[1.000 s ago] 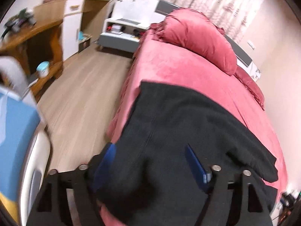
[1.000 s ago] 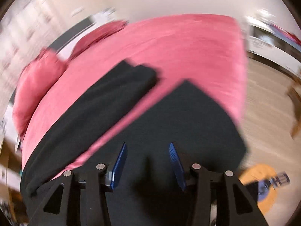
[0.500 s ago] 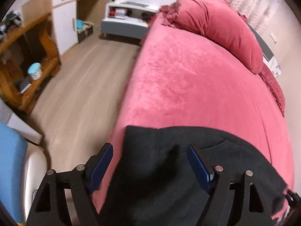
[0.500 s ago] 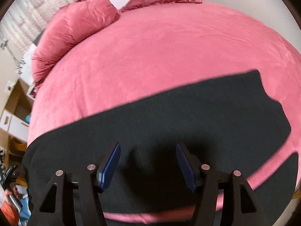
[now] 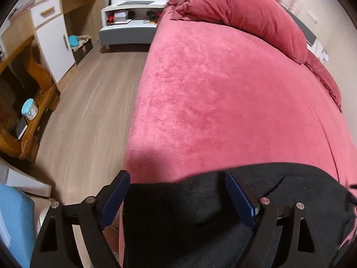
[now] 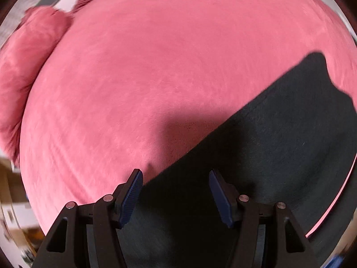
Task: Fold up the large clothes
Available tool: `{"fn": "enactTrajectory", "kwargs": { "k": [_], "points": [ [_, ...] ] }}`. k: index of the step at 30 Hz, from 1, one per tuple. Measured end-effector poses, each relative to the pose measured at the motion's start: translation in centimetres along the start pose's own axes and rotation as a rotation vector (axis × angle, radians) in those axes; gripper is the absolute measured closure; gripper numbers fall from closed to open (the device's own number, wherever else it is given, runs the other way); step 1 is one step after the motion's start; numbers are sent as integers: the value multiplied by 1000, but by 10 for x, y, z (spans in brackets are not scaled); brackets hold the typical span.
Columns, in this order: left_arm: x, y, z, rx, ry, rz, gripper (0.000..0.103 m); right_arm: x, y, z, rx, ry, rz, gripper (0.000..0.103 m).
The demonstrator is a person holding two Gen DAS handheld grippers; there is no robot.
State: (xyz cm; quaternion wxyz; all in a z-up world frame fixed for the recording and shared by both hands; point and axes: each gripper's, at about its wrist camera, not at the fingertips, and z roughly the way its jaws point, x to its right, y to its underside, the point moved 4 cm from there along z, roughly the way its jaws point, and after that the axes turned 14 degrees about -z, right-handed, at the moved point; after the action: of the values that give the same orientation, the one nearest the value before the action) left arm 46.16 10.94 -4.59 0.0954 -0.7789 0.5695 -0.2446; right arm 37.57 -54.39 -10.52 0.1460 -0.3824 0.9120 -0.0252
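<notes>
A large black garment [image 5: 256, 201] lies flat on the near part of a bed with a pink-red cover [image 5: 223, 100]. My left gripper [image 5: 176, 197] is open, its blue pads either side of the garment's near-left edge, holding nothing. In the right wrist view the garment [image 6: 279, 145] fills the lower right, its straight edge running diagonally up to a corner near the bed's right side. My right gripper [image 6: 175, 195] is open just above that cloth, its left pad near the garment's edge.
A big red pillow [image 5: 245, 11] lies at the head of the bed; it also shows in the right wrist view [image 6: 26, 62]. Left of the bed is wooden floor [image 5: 89, 100], a wooden desk [image 5: 20, 93], a white cabinet [image 5: 55, 38] and a low white shelf [image 5: 129, 22].
Both grippers have swung over the bed. The garment now covers less of each view, lying lower in the left view and to the right in the right view. Both stayed open.
</notes>
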Motion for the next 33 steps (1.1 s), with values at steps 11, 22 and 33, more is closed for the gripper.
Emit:
{"fn": "enactTrajectory", "kwargs": {
  "k": [11, 22, 33],
  "points": [
    [-32, -4, 17, -122, 132, -203, 19, -29, 7, 22, -34, 177, -54, 40],
    [-36, -2, 10, -261, 267, -286, 34, -19, 35, 12, -2, 128, -134, 74],
    [-37, -3, -28, -171, 276, -343, 91, 19, 53, -6, 73, -20, -50, 95]
  ]
}}
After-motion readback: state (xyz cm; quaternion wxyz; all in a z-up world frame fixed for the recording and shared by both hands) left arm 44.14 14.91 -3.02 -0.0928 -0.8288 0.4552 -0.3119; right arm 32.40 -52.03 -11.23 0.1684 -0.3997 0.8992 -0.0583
